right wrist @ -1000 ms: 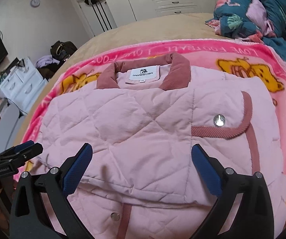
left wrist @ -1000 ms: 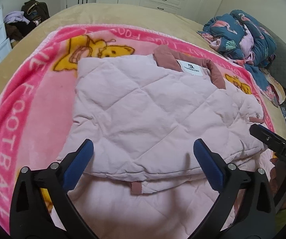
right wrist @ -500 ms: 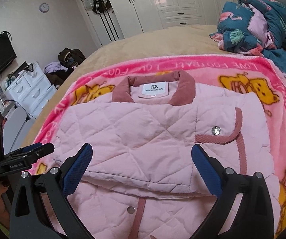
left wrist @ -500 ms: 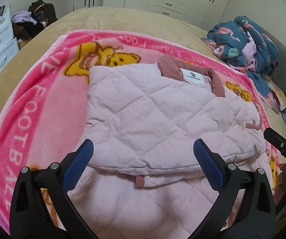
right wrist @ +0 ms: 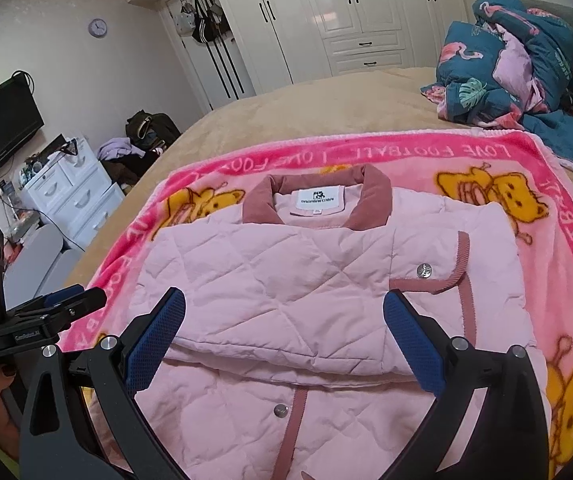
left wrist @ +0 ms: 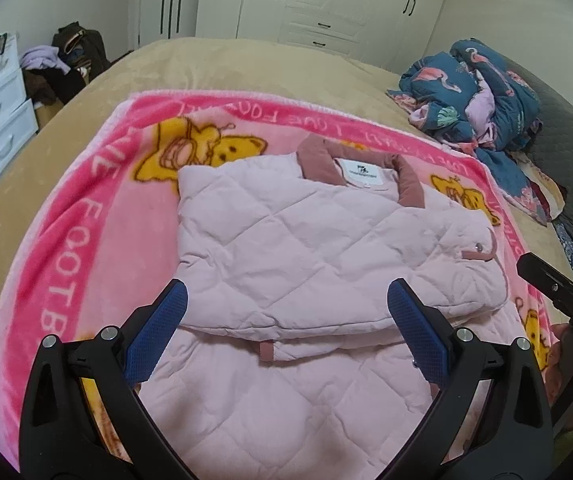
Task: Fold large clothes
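Note:
A pale pink quilted jacket with a dusty-rose collar lies on a pink cartoon blanket, its sleeves folded across the front. My left gripper hovers open above the jacket's lower half, blue pads wide apart with nothing between them. My right gripper is likewise open and empty over the lower half, near the snap placket. In the right wrist view the left gripper shows at the left edge, held by a hand. The right gripper's body shows at the left wrist view's right edge.
The blanket lies on a tan bed. A heap of blue flamingo-print bedding sits at the far right. White wardrobes line the back wall; a white dresser and a clothes pile stand left of the bed.
Both grippers have pulled back and risen from the jacket, still open. The jacket looks smaller and more of the room shows. The jacket itself has not moved.

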`<state>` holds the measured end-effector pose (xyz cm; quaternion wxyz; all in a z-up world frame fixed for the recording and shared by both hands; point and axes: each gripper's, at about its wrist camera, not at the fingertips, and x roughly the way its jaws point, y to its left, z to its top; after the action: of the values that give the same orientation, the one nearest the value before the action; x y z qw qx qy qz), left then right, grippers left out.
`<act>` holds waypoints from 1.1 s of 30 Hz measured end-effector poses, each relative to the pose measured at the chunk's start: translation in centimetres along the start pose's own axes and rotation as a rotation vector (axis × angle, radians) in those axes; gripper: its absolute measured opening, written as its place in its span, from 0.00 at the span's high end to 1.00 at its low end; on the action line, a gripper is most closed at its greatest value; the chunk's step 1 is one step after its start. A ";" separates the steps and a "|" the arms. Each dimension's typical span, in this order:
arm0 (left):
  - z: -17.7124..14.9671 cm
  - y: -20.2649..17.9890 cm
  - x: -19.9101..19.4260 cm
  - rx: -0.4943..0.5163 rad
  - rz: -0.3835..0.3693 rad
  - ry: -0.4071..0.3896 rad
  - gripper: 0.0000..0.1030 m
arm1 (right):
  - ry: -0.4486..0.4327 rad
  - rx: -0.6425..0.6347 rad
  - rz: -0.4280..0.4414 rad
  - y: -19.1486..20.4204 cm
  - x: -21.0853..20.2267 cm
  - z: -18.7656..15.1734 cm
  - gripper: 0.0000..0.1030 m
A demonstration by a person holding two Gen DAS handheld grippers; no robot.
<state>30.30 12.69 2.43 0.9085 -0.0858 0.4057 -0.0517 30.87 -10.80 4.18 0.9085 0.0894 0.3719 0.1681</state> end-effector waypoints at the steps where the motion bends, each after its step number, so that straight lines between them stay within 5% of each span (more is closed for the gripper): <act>1: 0.0 -0.1 -0.3 0.002 0.001 -0.004 0.09 | -0.006 -0.002 0.001 0.1 -0.4 0.0 0.04; 33: -1.1 -1.8 -8.7 0.041 -0.003 -0.131 0.09 | -0.098 -0.036 0.056 2.1 -9.0 -1.1 0.04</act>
<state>23.65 12.21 8.47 0.9346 -0.0710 0.3439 -0.0558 23.59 -12.11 9.80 0.9220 0.0915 0.3214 0.1954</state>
